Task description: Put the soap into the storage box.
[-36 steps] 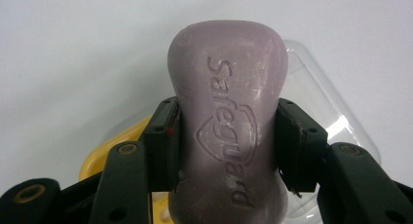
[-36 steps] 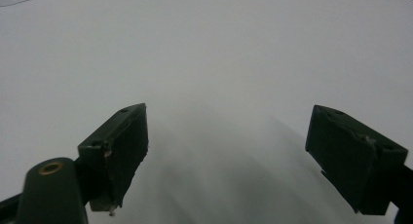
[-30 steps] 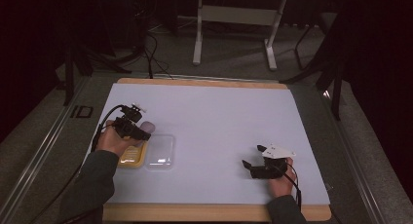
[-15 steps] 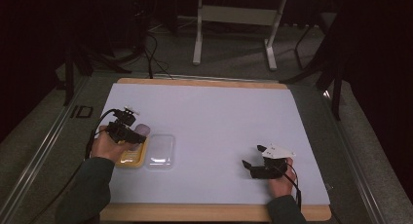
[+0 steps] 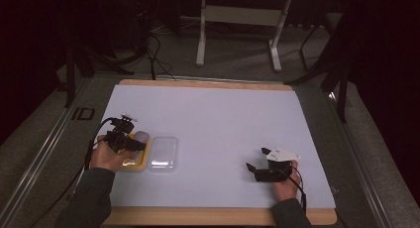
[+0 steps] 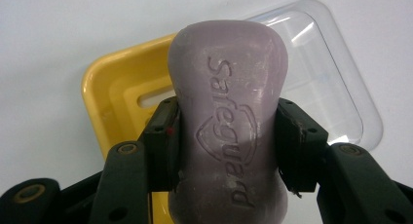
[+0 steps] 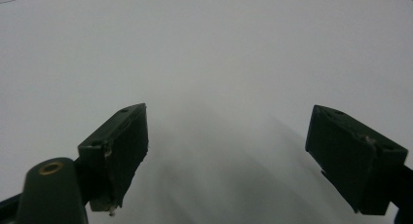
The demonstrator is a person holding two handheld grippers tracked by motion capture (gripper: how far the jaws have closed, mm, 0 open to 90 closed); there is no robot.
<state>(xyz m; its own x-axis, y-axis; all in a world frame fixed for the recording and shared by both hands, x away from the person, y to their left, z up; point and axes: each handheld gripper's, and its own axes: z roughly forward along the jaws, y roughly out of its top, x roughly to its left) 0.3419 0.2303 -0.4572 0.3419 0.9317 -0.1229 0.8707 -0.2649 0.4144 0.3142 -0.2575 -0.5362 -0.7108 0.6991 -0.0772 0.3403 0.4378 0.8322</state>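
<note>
The white sheet [image 5: 223, 119] lies bare across its middle and far side — easy passage there. At the near left, a yellow dish [image 5: 134, 158] and clear lid [image 5: 163, 152] sit touching — the obstacles.

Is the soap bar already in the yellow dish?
Not yet: the left gripper holds the soap bar clamped above the yellow dish.

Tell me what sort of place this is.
Probably a lab or recording workspace, not a home: a white-covered table on a wooden board, cables trailing over the grey floor, and a metal stand against a dark background.
</note>
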